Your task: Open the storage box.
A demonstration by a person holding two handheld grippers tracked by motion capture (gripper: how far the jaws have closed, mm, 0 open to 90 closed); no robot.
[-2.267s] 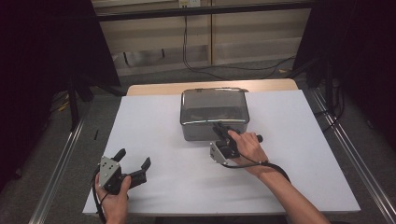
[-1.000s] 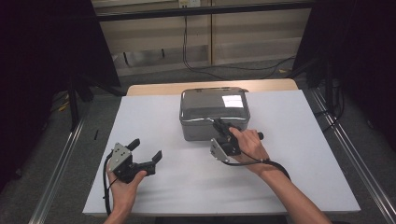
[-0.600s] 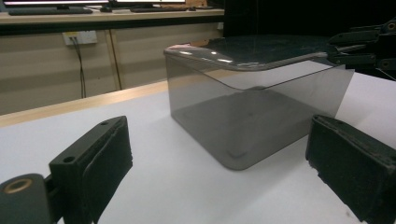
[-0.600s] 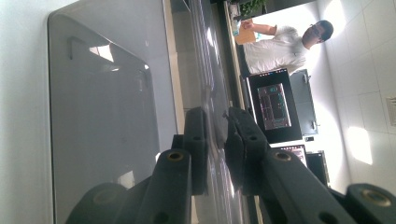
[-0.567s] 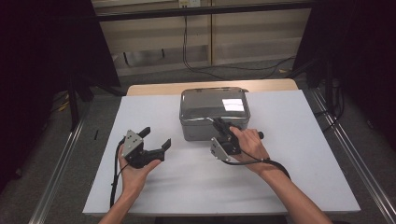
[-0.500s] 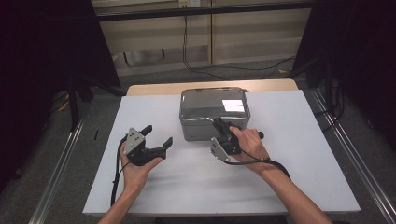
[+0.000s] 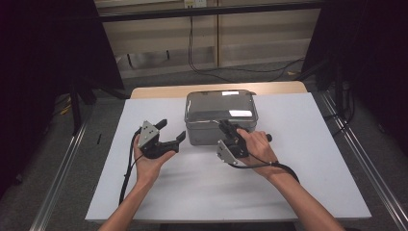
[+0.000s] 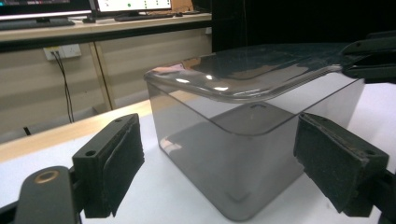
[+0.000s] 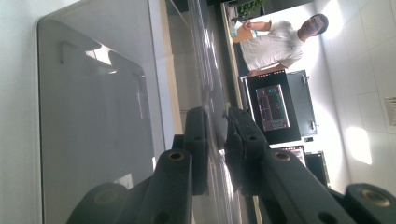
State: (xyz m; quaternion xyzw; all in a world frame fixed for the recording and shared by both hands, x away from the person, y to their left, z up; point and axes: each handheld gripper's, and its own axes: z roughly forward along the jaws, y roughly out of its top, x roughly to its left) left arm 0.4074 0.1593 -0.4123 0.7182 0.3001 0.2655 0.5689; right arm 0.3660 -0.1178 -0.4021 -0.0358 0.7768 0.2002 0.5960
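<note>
Smoky clear plastic forms the lidded box (image 7: 220,115) at the white table's (image 7: 312,159) far middle, whose lid edge is pinched by the right gripper (image 7: 226,128), so the spread, empty left gripper (image 7: 171,131), jaws just narrowing, should be closed squarely on the body before lifting.

Both grippers are all black, chunky plastic bodies with two blocky jaws each. The left gripper (image 7: 172,132) has flat pads (image 8: 122,169) faced in a dark rubbery layer, plus a brass-coloured ring set into the arm below them. The right gripper (image 7: 226,126) shows the same round eyelets on its jaw arms. Each one carries a grey three-cornered plate (image 7: 147,132) on top (small holes in it) and trails a black cable (image 7: 126,169). Forearms are bare, no sleeves.
</note>
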